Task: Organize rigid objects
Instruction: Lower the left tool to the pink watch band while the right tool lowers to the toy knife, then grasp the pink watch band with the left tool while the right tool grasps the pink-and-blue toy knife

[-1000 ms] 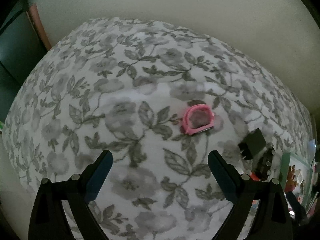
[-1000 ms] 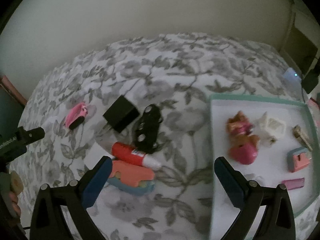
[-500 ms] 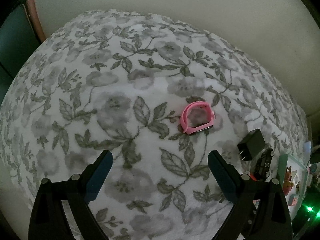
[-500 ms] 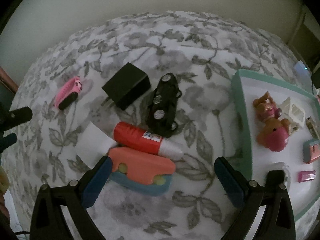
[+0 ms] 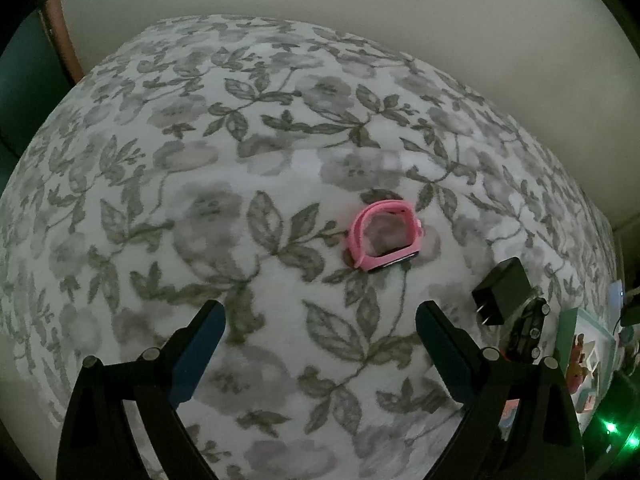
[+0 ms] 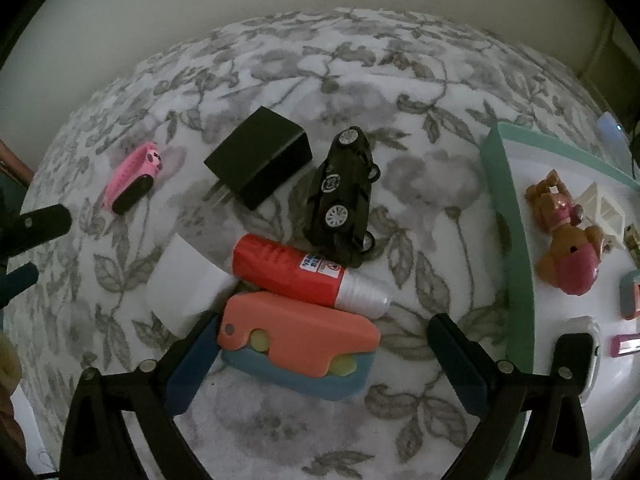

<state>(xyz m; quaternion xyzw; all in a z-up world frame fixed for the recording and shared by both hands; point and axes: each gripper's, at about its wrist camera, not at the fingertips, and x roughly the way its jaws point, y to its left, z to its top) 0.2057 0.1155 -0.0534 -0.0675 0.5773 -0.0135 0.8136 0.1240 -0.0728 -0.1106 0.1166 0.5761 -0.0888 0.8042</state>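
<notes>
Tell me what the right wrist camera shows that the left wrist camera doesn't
Only the right wrist view shows the red glue stick, the coral and blue toy lying between the open right gripper, the white card, and most of what sits in the teal tray, such as the toy dog.

Only the left wrist view shows the open left gripper head on, over bare floral cloth.

Both show the pink watch, black charger, black toy car and the tray.

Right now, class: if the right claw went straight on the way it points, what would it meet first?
Most likely the orange-and-blue toy, lying between the open right claw and the red glue stick behind; depth is uncertain.
</notes>
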